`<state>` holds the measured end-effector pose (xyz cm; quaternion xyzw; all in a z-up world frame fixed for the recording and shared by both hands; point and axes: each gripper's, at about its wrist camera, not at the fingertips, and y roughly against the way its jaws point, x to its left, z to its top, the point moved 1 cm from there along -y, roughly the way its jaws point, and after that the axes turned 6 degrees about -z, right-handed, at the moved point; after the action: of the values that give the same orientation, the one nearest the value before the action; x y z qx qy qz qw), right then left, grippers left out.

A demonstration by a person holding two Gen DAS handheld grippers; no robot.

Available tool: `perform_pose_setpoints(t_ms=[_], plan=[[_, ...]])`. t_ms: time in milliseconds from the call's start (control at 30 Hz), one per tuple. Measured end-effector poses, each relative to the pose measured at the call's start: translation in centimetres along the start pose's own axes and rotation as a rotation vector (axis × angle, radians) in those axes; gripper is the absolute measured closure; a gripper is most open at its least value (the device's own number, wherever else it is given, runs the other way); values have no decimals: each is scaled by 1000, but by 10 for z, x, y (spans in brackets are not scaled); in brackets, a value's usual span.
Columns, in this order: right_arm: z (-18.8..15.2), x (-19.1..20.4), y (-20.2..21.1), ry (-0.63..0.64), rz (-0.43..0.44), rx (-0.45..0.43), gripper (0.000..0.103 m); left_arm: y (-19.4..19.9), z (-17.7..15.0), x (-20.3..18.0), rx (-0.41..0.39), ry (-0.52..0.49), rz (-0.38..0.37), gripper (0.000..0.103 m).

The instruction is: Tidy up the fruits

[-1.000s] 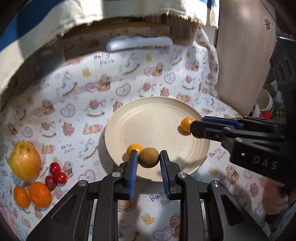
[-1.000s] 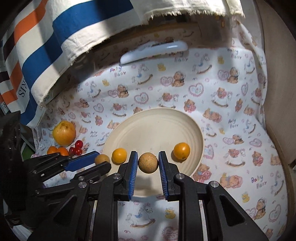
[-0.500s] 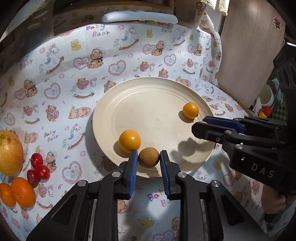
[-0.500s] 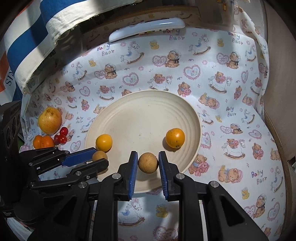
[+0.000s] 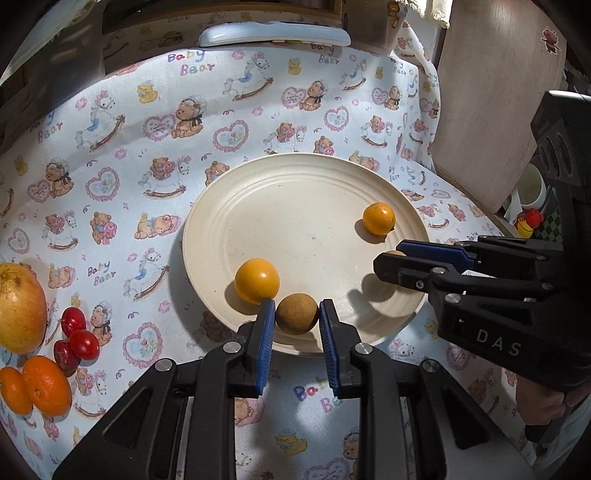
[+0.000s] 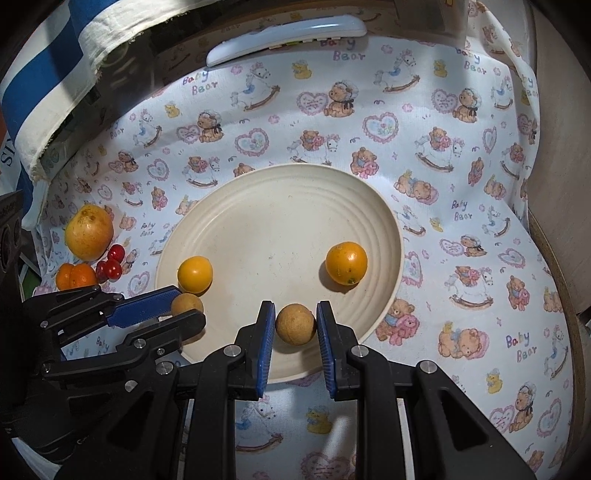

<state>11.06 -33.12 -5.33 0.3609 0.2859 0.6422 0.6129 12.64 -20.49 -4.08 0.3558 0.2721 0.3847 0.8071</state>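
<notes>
Left wrist view: the left gripper (image 5: 297, 325) pinches a small brown round fruit (image 5: 297, 314) between its blue pads, over the near edge of a cream plate (image 5: 258, 192). Just beyond the left finger, touching its tip, a yellow-orange fruit (image 5: 257, 281) sits on the plate. Farther ahead and to the right, a second orange fruit (image 5: 379, 218) rests near the plate's far right side. The right gripper (image 5: 391, 260) reaches in from the right over the plate's right rim; a sliver of tan fruit shows between its fingers. Far to the left of the left gripper, off the plate on the bear-print cloth (image 5: 110, 147), lie a large yellow fruit (image 5: 20, 306), three cherry tomatoes (image 5: 75, 338) and two mandarins (image 5: 35, 384). A white remote (image 5: 275, 36) lies at the far edge of the cloth. At the lower right a hand (image 5: 543, 406) grips the right gripper's handle.

Right wrist view: the right gripper (image 6: 295, 325) clamps another brown round fruit (image 6: 295, 324) between its pads, above the plate's (image 6: 280, 192) near rim. Ahead and to the right on the plate sits the orange fruit (image 6: 346, 263); ahead and to the left sits the yellow-orange one (image 6: 195, 274). The left gripper (image 6: 184, 314) enters from the left, closed on its own brown fruit (image 6: 187, 304) at the plate's left edge, just beside the yellow-orange fruit. Beyond it, far left, are the large yellow fruit (image 6: 88, 232), the tomatoes (image 6: 110, 264) and the mandarins (image 6: 75, 277). The remote (image 6: 286, 37) lies far ahead, and a striped fabric (image 6: 48, 74) hangs at the upper left.
</notes>
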Motion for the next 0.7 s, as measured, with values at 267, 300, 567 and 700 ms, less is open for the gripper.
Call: perform_pose_setpoints(t_ms=[267,300,567,700], plan=[[0,-1,-2,4,-6,6,79,-2,0,0,-5,-7,-9,79],[0,-1,-2,5,-6,4,79,-2,0,0,-5,-8,-8,79],[-1,1,-1,5,-7,6,79,-2,-1,0,-6,-7,-8,79],[-1,0,1,4,-5,-2,79,-2,-1,0,-7,-10,-5,79]])
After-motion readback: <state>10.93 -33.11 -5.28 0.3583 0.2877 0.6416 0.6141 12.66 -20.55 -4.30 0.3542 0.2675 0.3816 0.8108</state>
